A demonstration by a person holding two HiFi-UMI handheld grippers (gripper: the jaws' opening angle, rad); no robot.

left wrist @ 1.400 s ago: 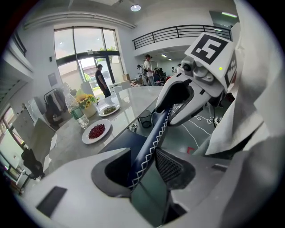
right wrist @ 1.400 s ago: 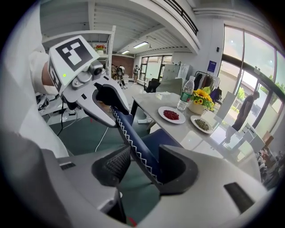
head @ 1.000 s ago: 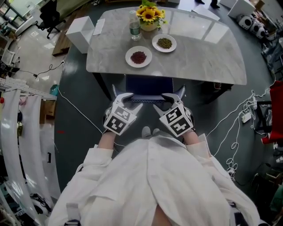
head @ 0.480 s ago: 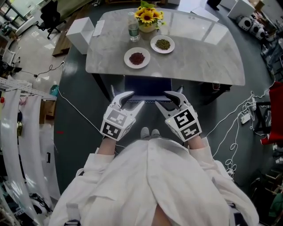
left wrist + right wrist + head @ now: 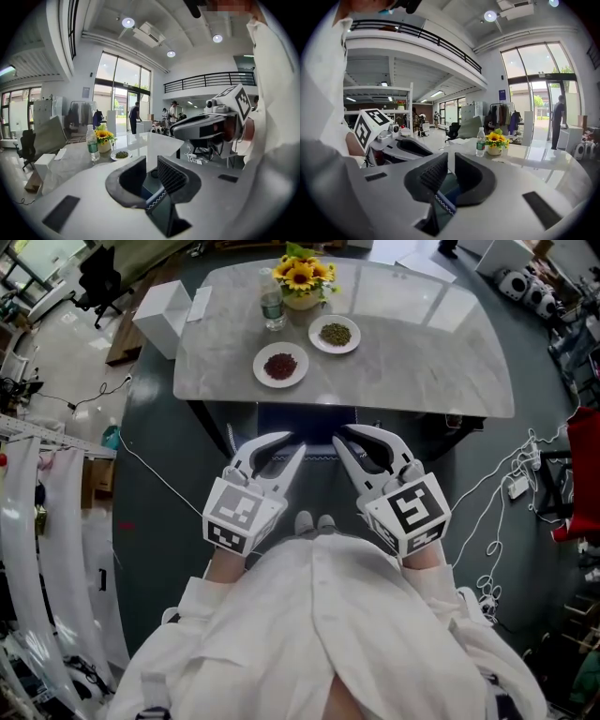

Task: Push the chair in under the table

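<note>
Firstly, nearest: left gripper (image 5: 292,442) and right gripper (image 5: 339,439), side by side ahead of the person's white coat (image 5: 319,615). Each has jaws just drawn in to a narrow gap with nothing between them, and neither touches the chair. Beyond: chair (image 5: 307,420), dark blue, its back at the near edge of the table (image 5: 412,362), its seat hidden beneath. Judgement: the push looks finished or nearly so; any further move calls for both tips set against the chair back and a level shove toward the sunflowers (image 5: 302,276).
</note>
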